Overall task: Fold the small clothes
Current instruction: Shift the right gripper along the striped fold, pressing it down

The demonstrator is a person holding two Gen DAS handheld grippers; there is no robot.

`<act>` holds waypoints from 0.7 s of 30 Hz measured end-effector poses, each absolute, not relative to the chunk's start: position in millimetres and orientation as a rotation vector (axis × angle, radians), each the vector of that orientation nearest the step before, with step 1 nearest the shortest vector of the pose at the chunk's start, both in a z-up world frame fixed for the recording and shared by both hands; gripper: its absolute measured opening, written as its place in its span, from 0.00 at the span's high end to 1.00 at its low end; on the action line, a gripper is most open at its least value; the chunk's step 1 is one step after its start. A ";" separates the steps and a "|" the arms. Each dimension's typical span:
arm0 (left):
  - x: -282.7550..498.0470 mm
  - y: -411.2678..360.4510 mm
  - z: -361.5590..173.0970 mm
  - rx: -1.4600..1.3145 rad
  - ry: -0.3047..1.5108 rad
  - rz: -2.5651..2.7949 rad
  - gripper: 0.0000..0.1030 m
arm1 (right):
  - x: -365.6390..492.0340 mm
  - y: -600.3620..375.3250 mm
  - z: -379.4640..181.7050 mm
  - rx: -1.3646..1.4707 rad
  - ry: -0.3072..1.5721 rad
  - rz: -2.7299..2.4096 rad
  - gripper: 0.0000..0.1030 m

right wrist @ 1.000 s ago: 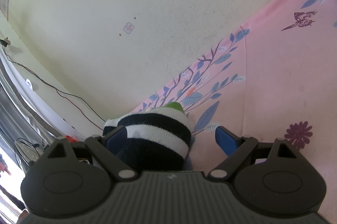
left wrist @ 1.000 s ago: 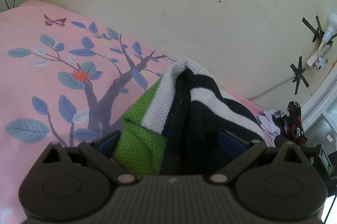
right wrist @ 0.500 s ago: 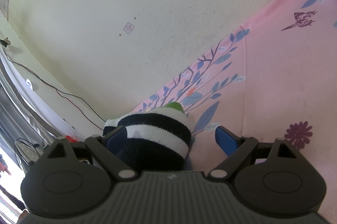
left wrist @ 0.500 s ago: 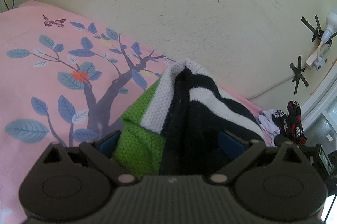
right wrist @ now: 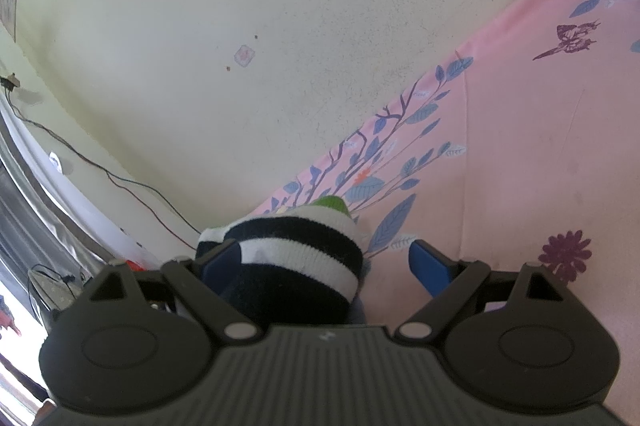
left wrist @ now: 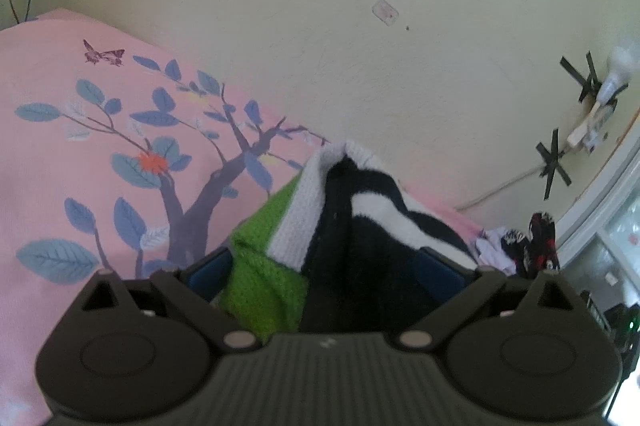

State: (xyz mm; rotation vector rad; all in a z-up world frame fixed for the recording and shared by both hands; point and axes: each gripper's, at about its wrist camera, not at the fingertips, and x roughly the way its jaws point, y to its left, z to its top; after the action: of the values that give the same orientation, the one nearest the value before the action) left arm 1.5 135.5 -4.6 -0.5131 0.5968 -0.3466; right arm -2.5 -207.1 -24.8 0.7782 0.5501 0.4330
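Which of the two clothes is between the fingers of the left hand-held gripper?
The striped sock with the green part; the dark patterned cloth lies apart by the wall.
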 end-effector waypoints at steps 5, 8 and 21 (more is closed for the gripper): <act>4.5 138.1 -7.2 -0.529 0.619 -0.332 0.00 | -7.5 -202.5 -21.4 0.737 0.548 0.423 0.18; 6.7 137.3 -9.9 -0.532 0.645 -0.344 0.00 | -14.6 -192.7 -16.3 0.669 0.555 0.438 0.18; 10.7 121.2 -15.5 -0.470 0.701 -0.384 0.00 | -3.8 -172.1 -22.8 0.583 0.663 0.528 0.17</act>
State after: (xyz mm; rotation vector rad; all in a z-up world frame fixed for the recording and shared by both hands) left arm 10.7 121.2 -15.5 -0.4701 0.7014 -0.3844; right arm -3.8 -172.1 -22.8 0.5826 0.6625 0.5280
